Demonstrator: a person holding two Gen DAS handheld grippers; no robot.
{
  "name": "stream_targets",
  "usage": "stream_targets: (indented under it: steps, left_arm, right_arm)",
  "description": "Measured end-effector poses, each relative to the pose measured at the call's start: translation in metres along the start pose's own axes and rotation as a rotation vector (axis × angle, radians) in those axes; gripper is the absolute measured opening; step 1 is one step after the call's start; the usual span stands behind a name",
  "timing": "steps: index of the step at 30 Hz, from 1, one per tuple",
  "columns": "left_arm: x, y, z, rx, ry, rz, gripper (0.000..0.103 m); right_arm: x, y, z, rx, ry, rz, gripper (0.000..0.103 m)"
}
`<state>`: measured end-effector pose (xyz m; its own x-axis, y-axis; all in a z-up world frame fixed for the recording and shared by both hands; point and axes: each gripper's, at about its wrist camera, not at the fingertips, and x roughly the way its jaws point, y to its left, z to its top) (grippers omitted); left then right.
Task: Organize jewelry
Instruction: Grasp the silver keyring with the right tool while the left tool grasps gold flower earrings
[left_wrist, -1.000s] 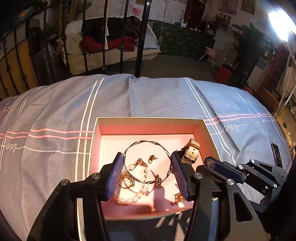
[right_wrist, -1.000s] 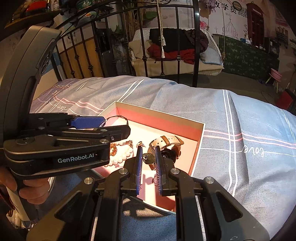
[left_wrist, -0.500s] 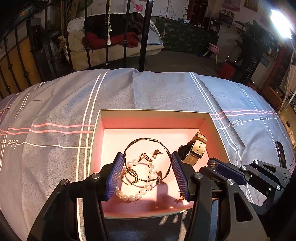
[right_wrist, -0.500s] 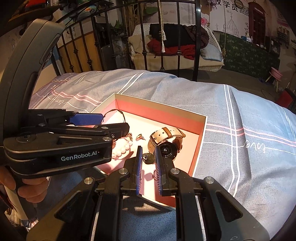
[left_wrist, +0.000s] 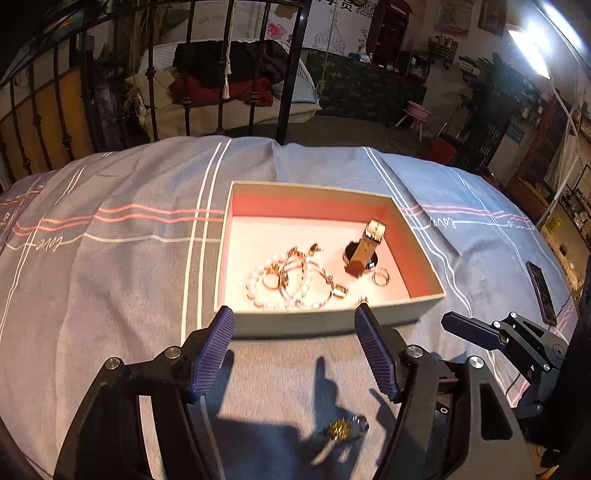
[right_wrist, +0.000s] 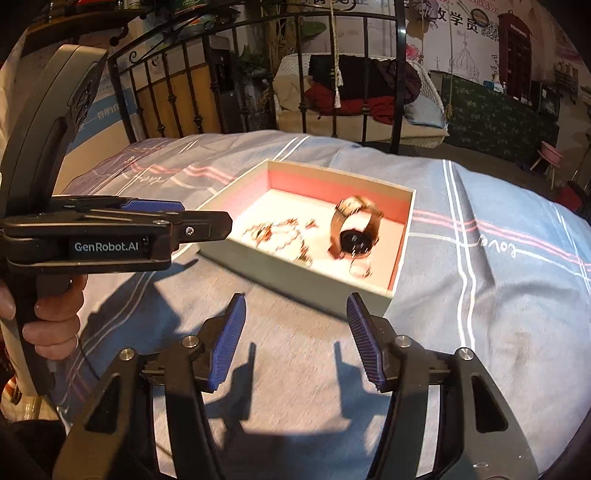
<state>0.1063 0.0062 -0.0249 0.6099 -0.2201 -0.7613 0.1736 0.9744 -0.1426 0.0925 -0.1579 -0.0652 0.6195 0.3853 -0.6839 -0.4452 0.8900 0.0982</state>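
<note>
An open box with a pink lining (left_wrist: 332, 321) (right_wrist: 295, 273) sits on the bedspread. It holds a pearl bracelet (left_wrist: 258, 291), thin gold bangles (left_wrist: 314, 291), a gold ring (left_wrist: 380, 277) and a tan-strap watch (left_wrist: 364, 251) (right_wrist: 352, 229). A small gold piece (left_wrist: 341, 430) lies on the bedspread in front of the box. My left gripper (left_wrist: 293, 352) is open and empty, just short of the box's near wall. My right gripper (right_wrist: 293, 338) is open and empty, also short of the box.
A grey-blue striped bedspread (left_wrist: 110, 258) covers the bed. A black metal bed frame (left_wrist: 288, 74) stands behind it. A dark phone (left_wrist: 541, 291) lies on the bedspread at the right. The left gripper body (right_wrist: 110, 236) reaches in at the left of the right wrist view.
Both grippers have pulled back out of the box towards me. The right gripper has opened and let go of a small piece. A gold ring now lies by the watch.
</note>
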Motion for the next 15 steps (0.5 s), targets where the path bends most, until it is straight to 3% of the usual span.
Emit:
stream_targets:
  steps: [7, 15]
  left_arm:
    - [-0.004, 0.003, -0.058, 0.038, 0.087, -0.022, 0.066]
    - [0.007, -0.003, -0.058, 0.067, 0.097, -0.039, 0.066]
  right_arm:
    - [0.008, 0.021, -0.042, -0.017, 0.096, 0.046, 0.057]
    - [0.011, 0.024, -0.04, -0.042, 0.109, 0.032, 0.057]
